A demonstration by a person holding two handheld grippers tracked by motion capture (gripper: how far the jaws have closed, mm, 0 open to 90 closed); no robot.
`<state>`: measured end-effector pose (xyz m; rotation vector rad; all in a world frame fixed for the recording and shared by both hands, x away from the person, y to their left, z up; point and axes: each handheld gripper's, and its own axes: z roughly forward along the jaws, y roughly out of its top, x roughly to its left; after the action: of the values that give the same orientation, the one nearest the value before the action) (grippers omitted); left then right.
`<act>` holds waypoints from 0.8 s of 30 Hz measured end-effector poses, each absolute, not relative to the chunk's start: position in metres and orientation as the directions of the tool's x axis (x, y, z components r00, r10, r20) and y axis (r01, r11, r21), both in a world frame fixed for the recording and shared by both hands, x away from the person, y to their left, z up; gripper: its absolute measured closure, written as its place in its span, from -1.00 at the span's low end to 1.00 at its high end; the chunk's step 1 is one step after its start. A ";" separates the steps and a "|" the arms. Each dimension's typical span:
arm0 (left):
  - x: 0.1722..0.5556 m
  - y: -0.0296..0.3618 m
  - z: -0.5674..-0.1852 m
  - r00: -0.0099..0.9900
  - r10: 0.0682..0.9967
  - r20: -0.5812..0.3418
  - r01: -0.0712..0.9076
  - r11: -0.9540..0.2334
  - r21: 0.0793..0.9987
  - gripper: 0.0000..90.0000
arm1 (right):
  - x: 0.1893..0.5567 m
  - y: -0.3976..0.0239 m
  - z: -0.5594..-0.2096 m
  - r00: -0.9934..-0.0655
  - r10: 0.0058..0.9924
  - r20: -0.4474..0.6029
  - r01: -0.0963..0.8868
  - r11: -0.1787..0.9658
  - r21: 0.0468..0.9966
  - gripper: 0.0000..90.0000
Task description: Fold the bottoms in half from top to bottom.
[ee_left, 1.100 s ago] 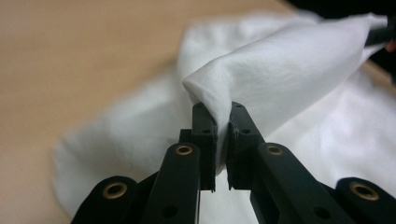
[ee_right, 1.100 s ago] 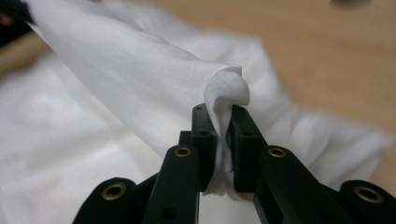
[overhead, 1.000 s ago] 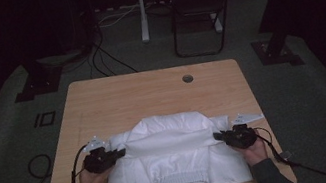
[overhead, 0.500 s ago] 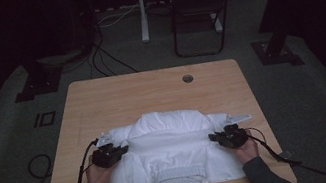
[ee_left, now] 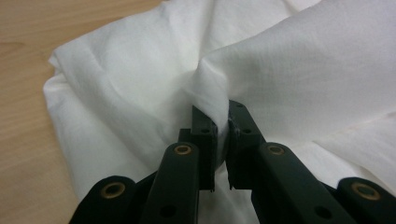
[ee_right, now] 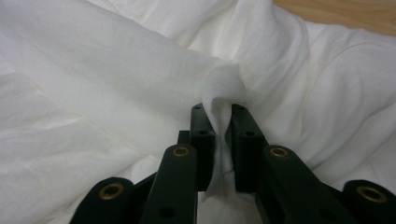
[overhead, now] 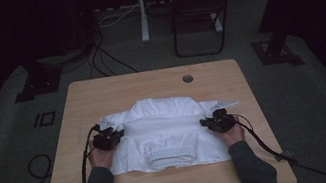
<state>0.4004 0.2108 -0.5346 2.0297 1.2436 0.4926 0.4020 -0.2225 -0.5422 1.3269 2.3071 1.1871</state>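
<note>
Clearly a fold is under way on the white shirt [overhead: 165, 131], which lies in the near middle of the wooden worktop [overhead: 149, 81], neckband toward the person. The left gripper [ee_left: 219, 128] is clenched on a pinch of cloth at the shirt's left edge, the right gripper [ee_right: 218, 126] likewise clamped on a bunched fold at the right edge; in the high view each sits at its own side of the garment, hands resting low. Judging by the layers, the far part is already doubled into a raised band across the middle, so the lengthwise fold looks partly made. What seems left is to carry both held edges over, lay them flat, release, and smooth the rumpled side flaps.
</note>
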 end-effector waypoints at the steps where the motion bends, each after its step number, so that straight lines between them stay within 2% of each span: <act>1: 0.402 0.210 -0.535 0.460 0.887 -0.036 0.621 -0.293 0.727 0.86 | 0.405 -0.221 -0.543 -0.559 0.806 0.193 0.622 0.254 0.741 0.81; 6: 0.404 0.208 -0.532 0.445 0.895 -0.041 0.631 -0.281 0.723 0.87 | 0.408 -0.221 -0.542 -0.560 0.803 0.203 0.626 0.249 0.739 0.80; 9: 0.396 0.217 -0.516 0.458 0.885 -0.089 0.585 -0.224 0.780 0.88 | 0.403 -0.228 -0.532 -0.593 0.782 0.191 0.582 0.252 0.773 0.81; 13: 0.379 0.229 -0.475 0.512 0.845 -0.156 0.486 -0.136 0.863 0.89 | 0.393 -0.243 -0.498 -0.600 0.771 0.212 0.512 0.166 0.843 0.83; 15: 0.376 0.231 -0.468 0.521 0.837 -0.167 0.470 -0.118 0.875 0.89 | 0.389 -0.245 -0.488 -0.604 0.771 0.201 0.486 0.157 0.860 0.83; 16: 0.365 0.235 -0.450 0.550 0.813 -0.190 0.429 -0.080 0.900 0.89 | 0.380 -0.252 -0.468 -0.620 0.765 0.176 0.421 0.135 0.897 0.83; 18: 0.352 0.236 -0.437 0.586 0.788 -0.187 0.392 -0.073 0.917 0.89 | 0.369 -0.258 -0.453 -0.632 0.758 0.159 0.372 0.117 0.921 0.83; 21: 0.337 0.237 -0.437 0.609 0.772 -0.182 0.389 -0.091 0.917 0.89 | 0.350 -0.263 -0.445 -0.655 0.745 0.125 0.340 0.143 0.930 0.83; 24: 0.325 0.238 -0.451 0.615 0.762 -0.205 0.425 -0.101 0.899 0.88 | 0.331 -0.264 -0.459 -0.672 0.731 0.118 0.358 0.182 0.916 0.82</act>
<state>0.3254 0.2379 -0.4511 1.7299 0.9767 0.3778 0.3306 -0.2638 -0.4592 1.0296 2.1168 1.4886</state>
